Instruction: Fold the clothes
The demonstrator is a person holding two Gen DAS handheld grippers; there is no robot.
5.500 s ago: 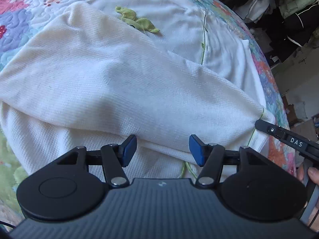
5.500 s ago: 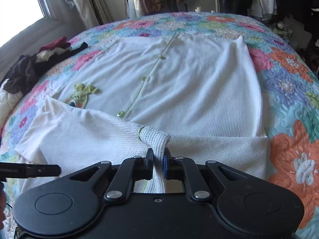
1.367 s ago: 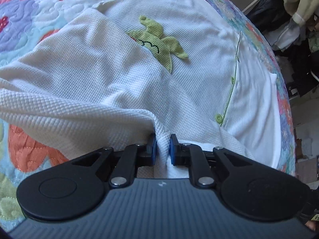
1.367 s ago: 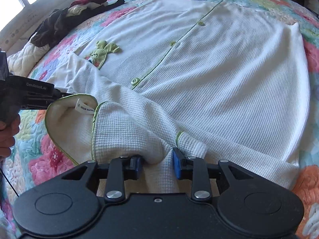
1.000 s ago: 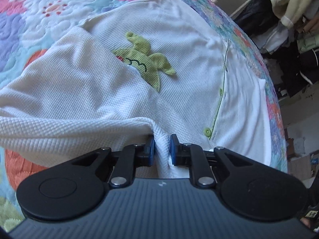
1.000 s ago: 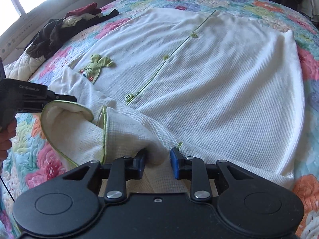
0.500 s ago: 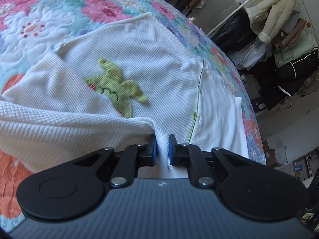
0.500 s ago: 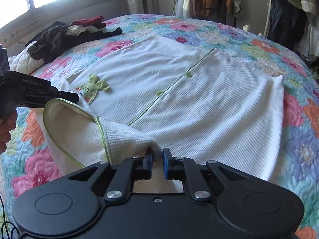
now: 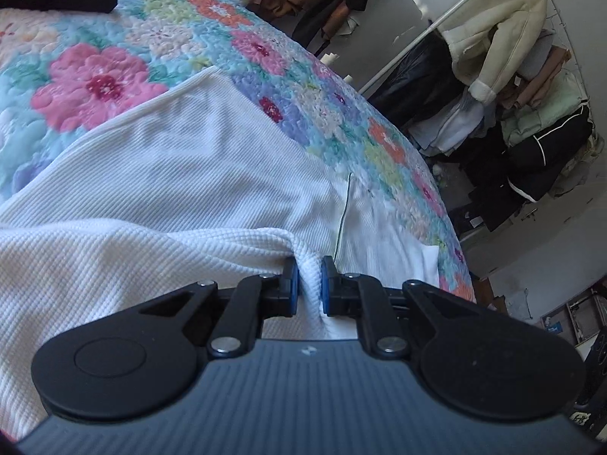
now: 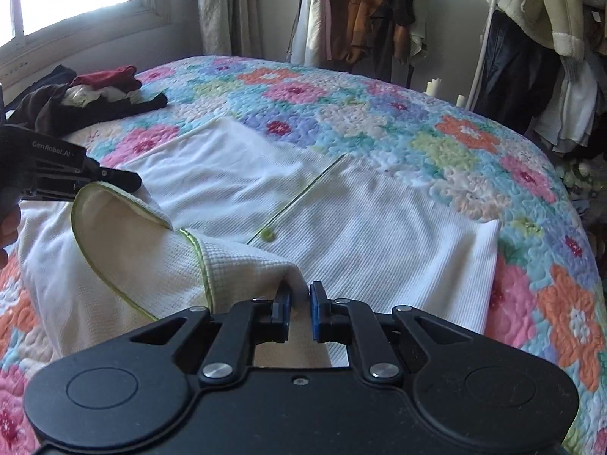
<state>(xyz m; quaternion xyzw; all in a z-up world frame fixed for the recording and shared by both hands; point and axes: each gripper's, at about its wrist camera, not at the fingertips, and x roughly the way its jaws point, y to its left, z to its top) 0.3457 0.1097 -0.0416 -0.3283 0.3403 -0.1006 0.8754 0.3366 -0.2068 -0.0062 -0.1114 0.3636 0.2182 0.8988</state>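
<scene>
A white waffle-knit garment (image 10: pixel 379 235) with green trim and green buttons lies on a flowered quilt (image 10: pixel 417 125). My right gripper (image 10: pixel 300 305) is shut on a bunch of its near end and holds it lifted, with the green-edged neck opening (image 10: pixel 114 235) gaping to the left. My left gripper (image 9: pixel 308 284) is shut on another bunch of the same garment (image 9: pixel 170 174), lifted above the spread part. The left gripper also shows at the left edge of the right wrist view (image 10: pixel 125 180). The frog patch is hidden under the lifted fabric.
A pile of dark and red clothes (image 10: pixel 87 94) lies at the far left of the bed near the window. Clothes racks with hanging coats (image 10: pixel 531 30) stand behind and right of the bed. The quilt's right edge (image 9: pixel 447 227) drops to the floor.
Both grippers have carried the garment's near end up and forward over its body. The frog patch has gone under the lifted fabric. The right gripper closed from wider to shut on the fabric.
</scene>
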